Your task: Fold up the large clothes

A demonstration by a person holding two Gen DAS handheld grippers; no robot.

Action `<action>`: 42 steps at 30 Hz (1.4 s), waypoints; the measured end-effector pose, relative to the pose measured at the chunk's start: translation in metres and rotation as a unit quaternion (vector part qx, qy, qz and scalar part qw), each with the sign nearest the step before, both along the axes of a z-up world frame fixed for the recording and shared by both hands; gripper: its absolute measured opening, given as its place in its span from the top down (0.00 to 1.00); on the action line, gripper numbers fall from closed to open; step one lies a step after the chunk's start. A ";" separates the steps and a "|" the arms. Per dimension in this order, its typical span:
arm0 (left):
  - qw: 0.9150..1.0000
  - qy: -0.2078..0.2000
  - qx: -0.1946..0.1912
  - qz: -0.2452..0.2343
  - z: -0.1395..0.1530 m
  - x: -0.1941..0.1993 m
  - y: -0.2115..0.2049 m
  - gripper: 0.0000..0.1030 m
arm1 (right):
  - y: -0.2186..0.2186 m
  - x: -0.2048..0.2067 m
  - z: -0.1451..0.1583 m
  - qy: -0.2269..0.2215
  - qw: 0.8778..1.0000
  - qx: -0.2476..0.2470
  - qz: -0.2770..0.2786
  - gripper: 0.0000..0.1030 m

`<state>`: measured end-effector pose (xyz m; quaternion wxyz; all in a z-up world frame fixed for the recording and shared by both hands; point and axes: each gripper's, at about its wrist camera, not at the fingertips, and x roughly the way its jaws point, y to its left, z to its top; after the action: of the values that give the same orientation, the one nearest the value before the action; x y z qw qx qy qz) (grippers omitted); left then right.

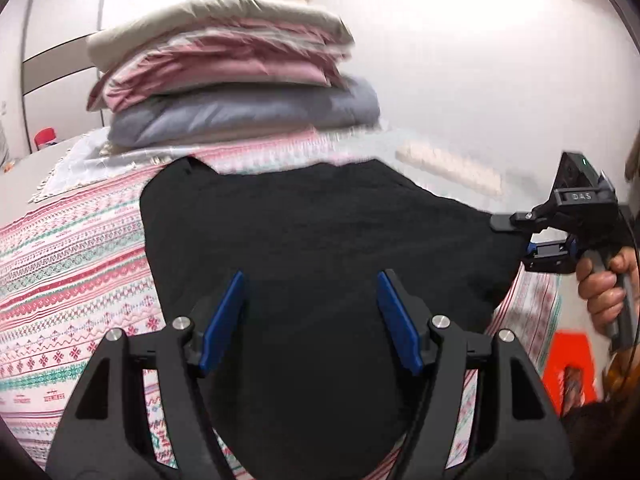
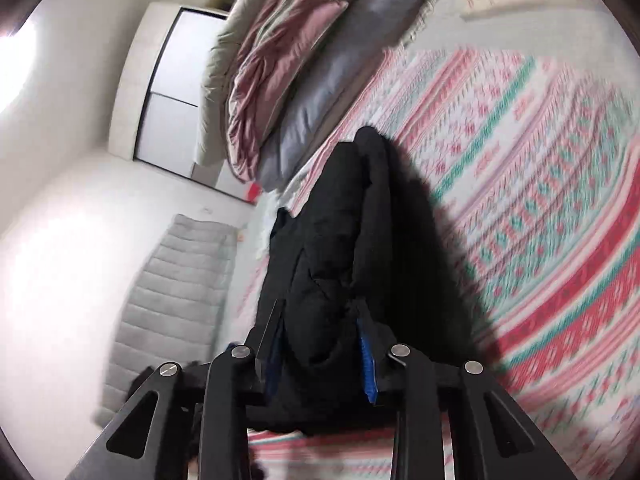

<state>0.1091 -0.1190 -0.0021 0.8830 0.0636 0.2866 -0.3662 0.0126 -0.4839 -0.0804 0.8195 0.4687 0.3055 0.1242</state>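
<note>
1. Left claw (image 1: 310, 320) gapes wide above the black garment (image 1: 320, 248).
2. Right claw (image 2: 320, 340) pinches the garment's edge.
3. The garment lies on a patterned bedspread (image 1: 72, 264).
4. Farther back sits stacked folded bedding (image 1: 228, 76).

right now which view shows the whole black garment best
The left wrist view: the black garment lies spread over the patterned bedspread, outline visible. The right wrist view shows it edge-on, bunched in the right gripper.

A black garment (image 1: 320, 232) lies on a pink, white and teal patterned bedspread (image 1: 72, 264), with beige, pink and grey folded bedding (image 1: 232, 68) at twelve o'clock.
</note>
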 end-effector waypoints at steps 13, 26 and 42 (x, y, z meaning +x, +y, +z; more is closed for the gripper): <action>0.997 0.062 -0.001 0.037 0.001 0.003 0.032 0.04 | 0.001 -0.010 0.018 0.052 0.981 -0.172 -0.074 0.24; 0.950 0.277 -0.100 0.104 -0.048 0.107 0.054 0.03 | -0.031 0.087 -0.022 0.061 0.997 -0.042 0.036 0.17; 0.924 0.339 -0.172 0.051 -0.079 0.191 0.046 0.12 | -0.023 0.180 -0.061 0.068 0.990 0.006 0.119 0.37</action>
<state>0.3001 -0.0733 -0.0815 0.7483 -0.2316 0.5039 -0.3641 0.1925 -0.5065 -0.1411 0.7732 0.4413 0.4134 0.1911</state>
